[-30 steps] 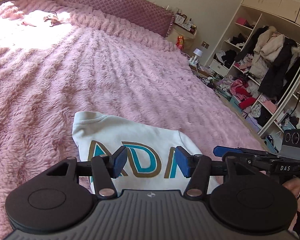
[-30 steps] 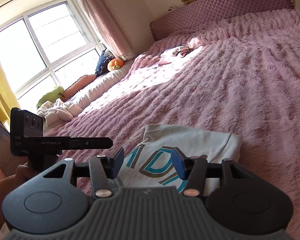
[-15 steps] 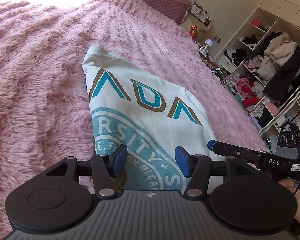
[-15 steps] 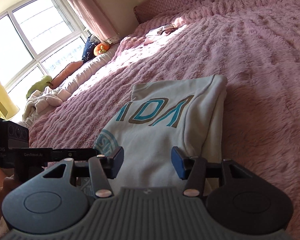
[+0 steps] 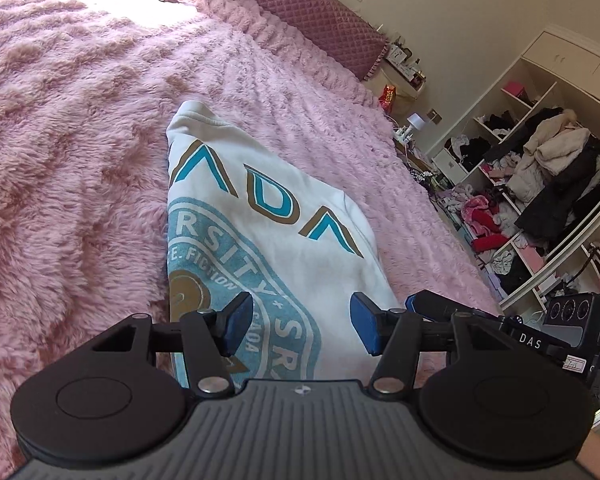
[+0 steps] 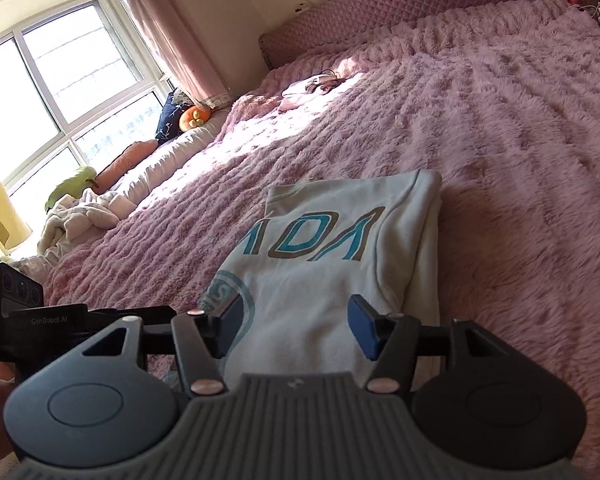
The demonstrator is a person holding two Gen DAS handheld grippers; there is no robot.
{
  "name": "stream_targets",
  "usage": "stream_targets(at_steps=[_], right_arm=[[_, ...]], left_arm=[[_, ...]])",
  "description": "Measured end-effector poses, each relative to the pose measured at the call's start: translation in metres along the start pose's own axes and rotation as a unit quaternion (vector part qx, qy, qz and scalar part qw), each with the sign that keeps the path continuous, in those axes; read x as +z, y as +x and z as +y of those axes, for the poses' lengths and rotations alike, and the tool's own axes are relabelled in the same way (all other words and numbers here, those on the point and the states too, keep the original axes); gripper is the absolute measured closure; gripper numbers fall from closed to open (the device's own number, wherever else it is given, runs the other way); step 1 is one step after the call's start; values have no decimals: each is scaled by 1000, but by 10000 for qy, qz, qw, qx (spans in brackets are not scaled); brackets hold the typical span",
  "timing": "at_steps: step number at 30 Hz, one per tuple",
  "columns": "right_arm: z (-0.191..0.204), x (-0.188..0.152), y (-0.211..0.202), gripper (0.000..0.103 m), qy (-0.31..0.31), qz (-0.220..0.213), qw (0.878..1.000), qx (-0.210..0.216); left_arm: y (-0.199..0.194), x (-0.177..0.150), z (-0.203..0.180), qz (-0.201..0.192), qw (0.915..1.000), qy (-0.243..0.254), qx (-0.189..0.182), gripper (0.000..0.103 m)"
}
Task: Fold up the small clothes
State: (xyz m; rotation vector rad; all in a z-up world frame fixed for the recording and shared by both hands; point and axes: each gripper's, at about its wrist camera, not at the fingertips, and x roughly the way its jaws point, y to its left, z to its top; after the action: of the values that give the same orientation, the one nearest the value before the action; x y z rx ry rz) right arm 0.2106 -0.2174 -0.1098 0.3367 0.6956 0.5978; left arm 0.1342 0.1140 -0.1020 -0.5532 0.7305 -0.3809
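Lying folded on the pink bed [image 5: 80, 140], the white sweatshirt [image 5: 268, 240] sits below both grippers. Left gripper [image 5: 296, 322] fingers are spread, empty. Right gripper [image 6: 294, 322] fingers have just been opening, nothing pinched between them.

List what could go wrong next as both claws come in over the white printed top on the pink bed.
1. The white printed sweatshirt lies on a deep pink plush blanket; an open claw may pinch pile along with the hem.
2. The left claw and right claw hover close side by side over the near edge and could collide.
3. The sweatshirt's folded side looks thick; grabbing one layer might undo that fold.
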Motion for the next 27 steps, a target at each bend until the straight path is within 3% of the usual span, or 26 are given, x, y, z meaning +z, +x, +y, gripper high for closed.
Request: stream_targets(at_steps=[8, 16, 18, 22, 25, 27], right_arm=[[-13, -31, -1, 48, 69, 372, 9986, -370], [-11, -33, -2, 48, 237, 416, 9971, -590], [0, -27, -10, 47, 196, 386, 9968, -678], [39, -19, -33, 37, -159, 216, 9940, -1056], [70, -19, -51, 26, -486, 121, 9889, -1398], [89, -22, -62, 25, -664, 74, 9836, -1678]], left_arm=[[15, -24, 15, 173, 9993, -243, 226, 38], [10, -16, 3, 152, 9989, -197, 396, 39], [0, -14, -13, 86, 9981, -12, 607, 35], [-25, -16, -56, -27, 9889, 538, 1384, 23], [-46, -20, -80, -210, 9837, 682, 1652, 15], [-58, -23, -93, -288, 9811, 731, 1767, 14]])
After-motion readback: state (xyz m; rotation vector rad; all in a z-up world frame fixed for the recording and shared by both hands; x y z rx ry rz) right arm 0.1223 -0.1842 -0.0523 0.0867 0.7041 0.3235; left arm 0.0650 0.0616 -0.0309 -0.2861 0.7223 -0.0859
